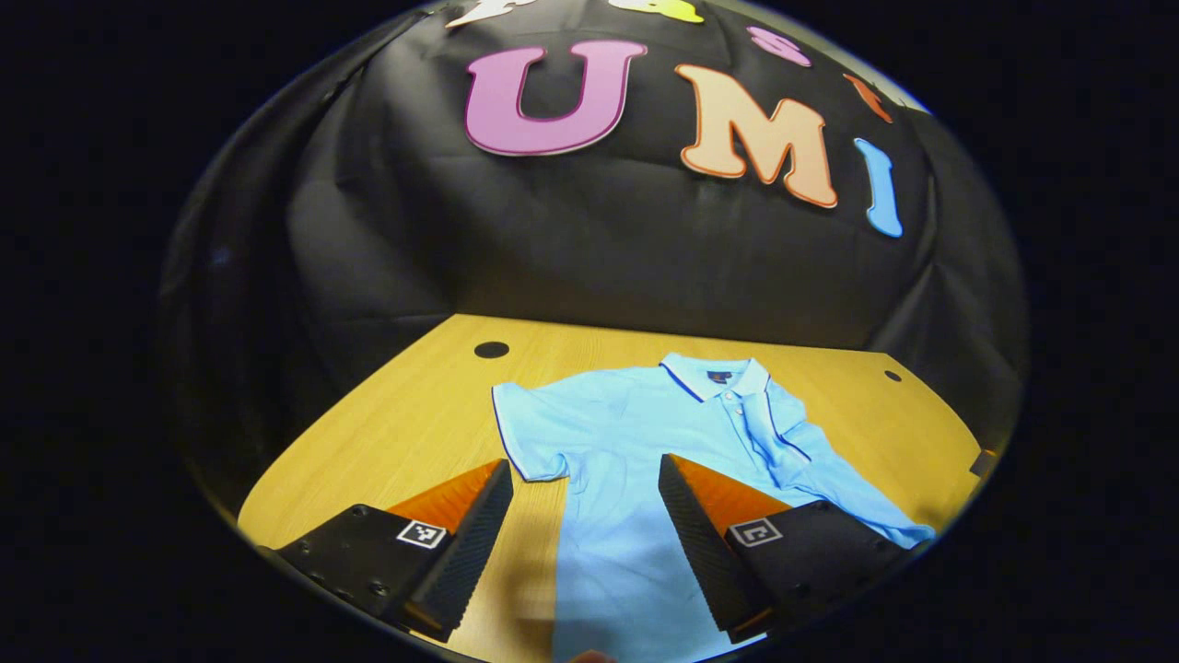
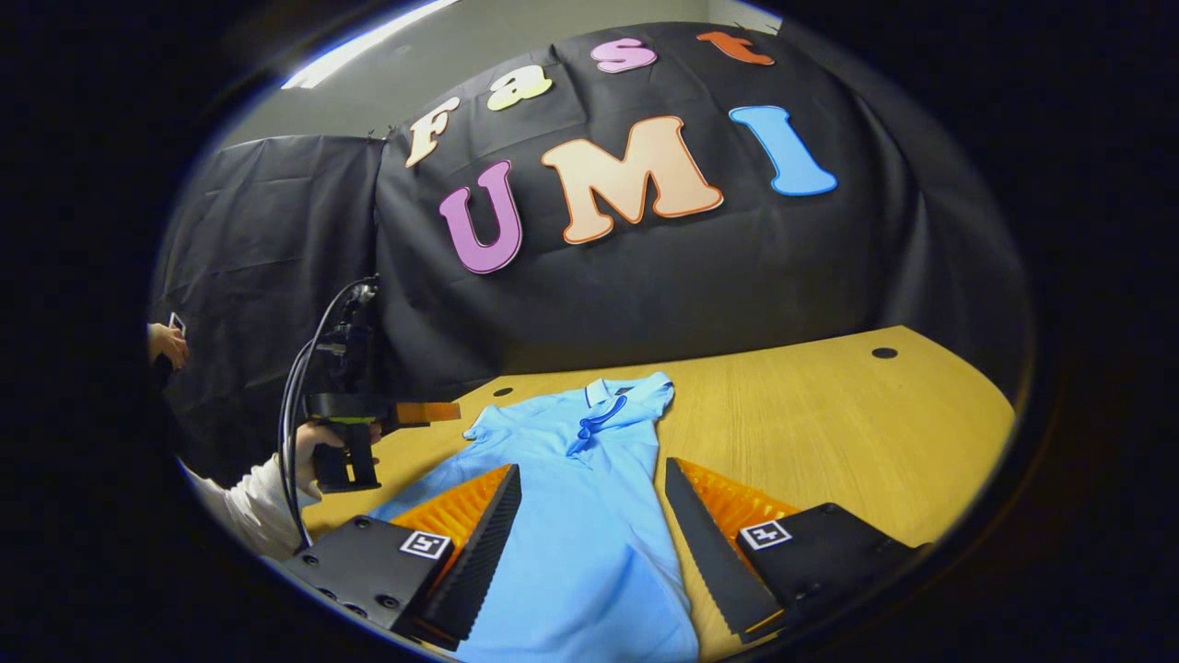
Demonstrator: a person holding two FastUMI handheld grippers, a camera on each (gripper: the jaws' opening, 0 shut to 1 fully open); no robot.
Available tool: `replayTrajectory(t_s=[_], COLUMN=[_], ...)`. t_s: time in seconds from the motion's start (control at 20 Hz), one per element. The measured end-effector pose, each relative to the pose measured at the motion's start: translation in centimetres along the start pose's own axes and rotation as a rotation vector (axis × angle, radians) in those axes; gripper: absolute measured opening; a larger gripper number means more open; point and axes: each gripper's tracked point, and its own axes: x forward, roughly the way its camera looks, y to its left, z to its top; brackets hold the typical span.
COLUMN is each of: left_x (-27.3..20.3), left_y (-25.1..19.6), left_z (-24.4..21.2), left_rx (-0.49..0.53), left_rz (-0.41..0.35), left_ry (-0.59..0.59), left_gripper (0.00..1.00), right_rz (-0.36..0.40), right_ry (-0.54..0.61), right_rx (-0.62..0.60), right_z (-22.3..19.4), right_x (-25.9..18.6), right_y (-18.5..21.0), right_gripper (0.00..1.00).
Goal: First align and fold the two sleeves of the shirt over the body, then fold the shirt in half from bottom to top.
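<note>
The light blue polo shirt [image 1: 636,442] is lying flat on the wooden tabletop [image 1: 414,414], collar [image 1: 714,373] pointing toward the booth's black wall. In the left gripper view one short sleeve [image 1: 525,433] is spreading out sideways on the wood, while the sleeve [image 1: 783,433] on the other side is lying folded in over the body, its dark-trimmed edge showing near the placket.

The left gripper [image 1: 585,534] is hovering above the lower part of the shirt, its fingers spread wide with nothing between them. The right gripper [image 2: 594,543] is doing much the same from the other side, fingers wide apart over the blue fabric [image 2: 589,516], gripping nothing.

In the right gripper view the left gripper [image 2: 433,412] is also showing farther off, held in a person's hand [image 2: 309,447] with a white sleeve [image 2: 249,502], cables looping up from it. Two dark round holes [image 1: 491,350] are sitting in the tabletop near its far edge.
</note>
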Motion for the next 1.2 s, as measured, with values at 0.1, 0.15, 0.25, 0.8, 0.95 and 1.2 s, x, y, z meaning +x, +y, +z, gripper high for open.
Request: replayTrajectory(t_s=[0.1,0.15,0.25,0.8,0.95,1.2], left_x=[2.3,3.3,5.6,10.3,10.3,10.3], left_y=[0.7,1.2,2.1,4.6,5.0,4.7], left_z=[0.0,-0.3,-0.4,-2.5,-2.8,-2.7], left_rx=[0.001,0.0,-0.031,-0.046,-0.031,-0.033], left_rz=[0.016,0.03,0.053,0.138,0.163,0.147], left_ry=[0.038,0.065,0.105,0.231,0.245,0.239], left_gripper=[0.95,0.95,0.95,0.96,0.94,0.83], right_rz=[-0.028,-0.028,-0.017,-0.074,-0.079,-0.037], right_ry=[0.003,0.009,0.016,0.031,0.023,0.035], right_rx=[-0.033,-0.035,-0.027,0.024,0.027,0.075], right_z=[-0.4,-0.7,-1.0,-2.1,-2.4,-3.0], right_x=[-0.2,-0.3,-0.6,-1.5,-1.6,-1.9], right_y=[-0.9,-0.8,-0.7,-4.2,-4.4,-3.6], right_gripper=[0.98,0.98,0.98,0.98,0.98,0.98])
